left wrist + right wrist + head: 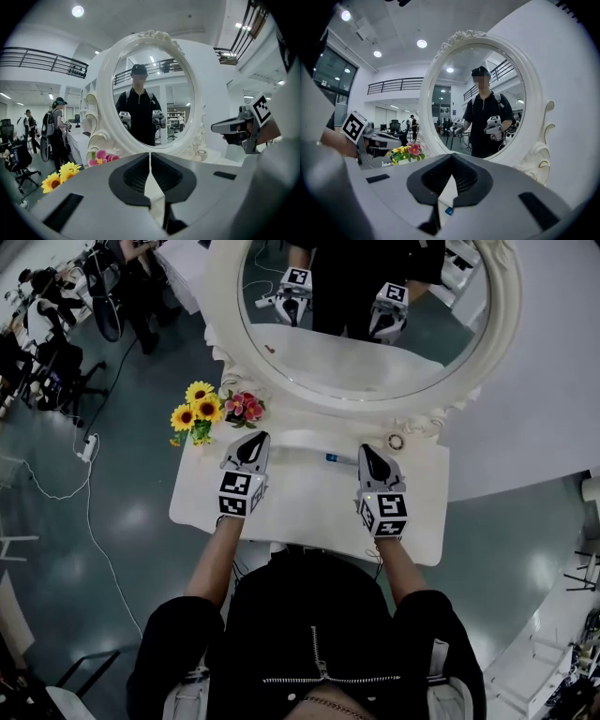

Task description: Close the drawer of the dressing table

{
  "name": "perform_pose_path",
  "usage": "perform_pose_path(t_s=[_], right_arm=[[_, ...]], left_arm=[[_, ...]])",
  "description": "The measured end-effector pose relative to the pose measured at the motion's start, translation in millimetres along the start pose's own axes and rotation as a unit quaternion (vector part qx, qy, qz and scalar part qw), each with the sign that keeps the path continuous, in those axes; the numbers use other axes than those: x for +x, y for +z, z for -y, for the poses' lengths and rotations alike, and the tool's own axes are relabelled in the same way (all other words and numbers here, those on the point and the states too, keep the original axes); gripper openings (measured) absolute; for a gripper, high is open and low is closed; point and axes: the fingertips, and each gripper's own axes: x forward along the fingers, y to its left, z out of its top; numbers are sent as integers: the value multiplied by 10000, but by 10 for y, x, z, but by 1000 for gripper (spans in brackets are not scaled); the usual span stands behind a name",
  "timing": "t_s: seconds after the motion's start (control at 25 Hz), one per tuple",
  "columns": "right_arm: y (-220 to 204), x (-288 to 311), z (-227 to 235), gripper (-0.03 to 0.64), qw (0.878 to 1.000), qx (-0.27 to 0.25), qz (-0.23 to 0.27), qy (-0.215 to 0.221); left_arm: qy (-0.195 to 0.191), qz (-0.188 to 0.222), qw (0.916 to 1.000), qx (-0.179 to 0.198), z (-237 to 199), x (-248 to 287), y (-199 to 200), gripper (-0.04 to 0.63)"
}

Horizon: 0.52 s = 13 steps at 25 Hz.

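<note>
The white dressing table stands before me with its oval mirror at the back. Its drawer shows in no view; the tabletop and my body hide the front. My left gripper hovers over the left half of the tabletop, shut and holding nothing. My right gripper hovers over the right half, also shut and empty. Both point at the mirror, which reflects them. In its own view the left gripper has its jaws together, and so does the right gripper.
A bunch of sunflowers and pink flowers stands at the table's back left corner. A small blue thing lies between the grippers. A small round thing sits by the mirror's base. People and chairs are at the left.
</note>
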Motion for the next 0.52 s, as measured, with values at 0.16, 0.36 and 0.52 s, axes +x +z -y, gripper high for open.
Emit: perform_pose_path(t_s=[0.16, 0.36, 0.52], right_arm=[[22, 13, -11, 3, 10000, -24, 6, -12], [-12, 26, -30, 3, 10000, -36, -41, -19], [-17, 35, -61, 3, 10000, -22, -40, -7]], left_arm=[[-36, 54, 10000, 65, -25, 10, 64, 29], [-77, 62, 9999, 87, -31, 15, 84, 29], [-99, 70, 9999, 88, -30, 4, 90, 29]])
